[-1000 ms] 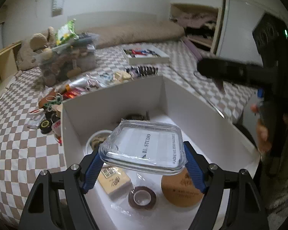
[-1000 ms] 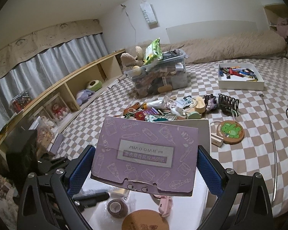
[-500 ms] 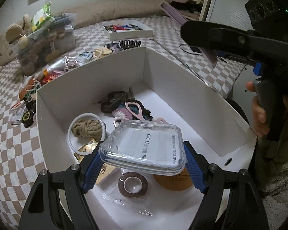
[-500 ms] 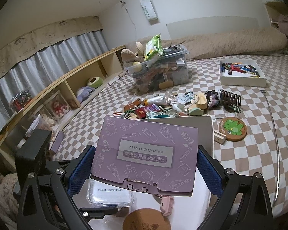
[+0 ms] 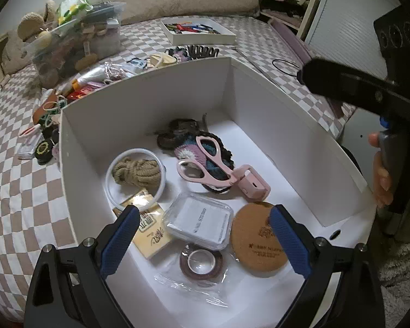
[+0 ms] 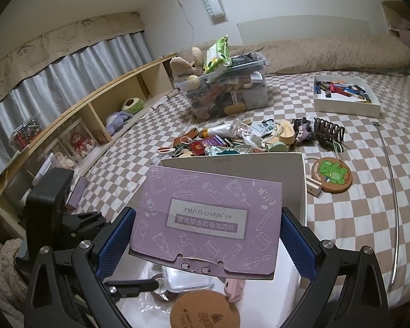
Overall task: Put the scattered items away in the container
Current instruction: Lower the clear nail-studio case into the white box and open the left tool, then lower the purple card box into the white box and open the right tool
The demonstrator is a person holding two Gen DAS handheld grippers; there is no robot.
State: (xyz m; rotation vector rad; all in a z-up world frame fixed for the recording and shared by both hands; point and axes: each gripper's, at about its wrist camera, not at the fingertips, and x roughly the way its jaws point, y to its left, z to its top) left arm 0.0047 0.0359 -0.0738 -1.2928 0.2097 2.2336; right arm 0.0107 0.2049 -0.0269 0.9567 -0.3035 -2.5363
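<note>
over the white box [image 5: 273, 104], the left gripper [image 5: 202, 235] has just spread its jaws, the clear case [image 5: 198, 220] lying free inside; the right gripper [image 6: 205, 242], clamped on the purple packet [image 6: 207, 218], looks due to lower and release next.

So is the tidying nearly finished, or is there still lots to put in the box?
Partway. The white box already holds scissors, rope, a cork coaster, tape and the clear case, which the left gripper has just been opening to let go of. The right gripper holds a purple packet above the box. A pile of small things waits on the bed.
</note>
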